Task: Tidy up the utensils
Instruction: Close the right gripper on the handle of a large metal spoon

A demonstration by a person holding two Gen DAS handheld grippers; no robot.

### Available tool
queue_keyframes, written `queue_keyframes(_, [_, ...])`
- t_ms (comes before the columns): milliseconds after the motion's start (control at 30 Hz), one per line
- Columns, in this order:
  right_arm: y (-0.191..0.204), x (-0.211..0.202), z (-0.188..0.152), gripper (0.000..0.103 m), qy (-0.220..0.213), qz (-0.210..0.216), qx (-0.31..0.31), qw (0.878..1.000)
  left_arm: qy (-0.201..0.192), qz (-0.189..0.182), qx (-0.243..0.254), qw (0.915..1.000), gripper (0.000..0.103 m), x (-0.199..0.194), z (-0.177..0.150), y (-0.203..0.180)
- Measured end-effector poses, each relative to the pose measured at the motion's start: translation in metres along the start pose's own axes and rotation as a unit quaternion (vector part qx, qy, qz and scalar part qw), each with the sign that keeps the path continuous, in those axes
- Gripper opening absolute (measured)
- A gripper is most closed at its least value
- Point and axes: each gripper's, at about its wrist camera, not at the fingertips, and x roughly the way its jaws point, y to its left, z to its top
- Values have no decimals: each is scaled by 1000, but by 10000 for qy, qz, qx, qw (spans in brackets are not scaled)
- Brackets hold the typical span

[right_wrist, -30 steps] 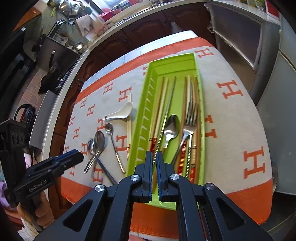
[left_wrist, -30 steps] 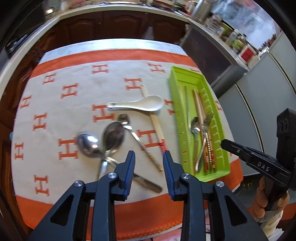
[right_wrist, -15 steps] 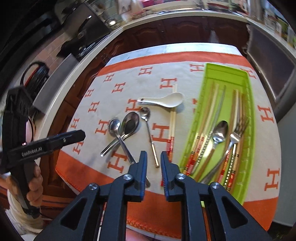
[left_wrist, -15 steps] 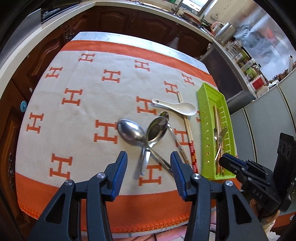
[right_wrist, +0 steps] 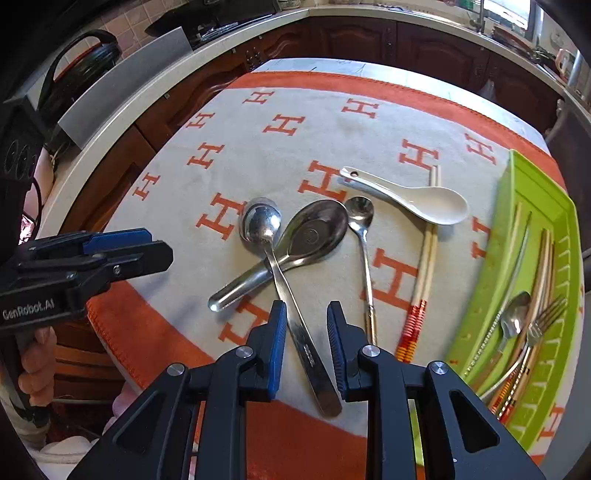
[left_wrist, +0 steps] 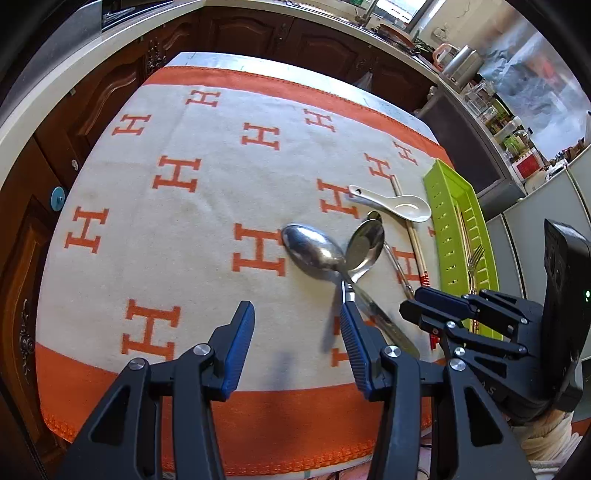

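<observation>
Two large steel spoons lie crossed on the cloth: a round one [right_wrist: 260, 221] and a wide flat one [right_wrist: 314, 230]. A small steel spoon [right_wrist: 360, 210], a white ceramic spoon [right_wrist: 424, 201] and a pair of chopsticks [right_wrist: 424, 266] lie beside them. A green tray [right_wrist: 561, 229] at the right holds chopsticks, a spoon and forks. My right gripper [right_wrist: 306, 332] is open, its jaws either side of the round spoon's handle, just above it. My left gripper [left_wrist: 297, 332] is open and empty over the cloth, left of the spoons [left_wrist: 314, 251].
The table has an orange-bordered white cloth [left_wrist: 177, 229] with H marks. Its near edge is right under both grippers. Dark wooden cabinets and a counter [right_wrist: 406, 22] run behind the table. The green tray [left_wrist: 448, 206] sits by the table's right edge.
My right gripper has swung left from the tray and opened wider over the round spoon's handle. My left gripper has opened wider and shifted left.
</observation>
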Motion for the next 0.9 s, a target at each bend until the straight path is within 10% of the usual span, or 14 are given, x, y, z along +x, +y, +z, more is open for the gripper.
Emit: queue_keyframes(900, [52,72,61,22,352,-153,-1115,9930,231,-500,-445,9975,47,26,-1,50])
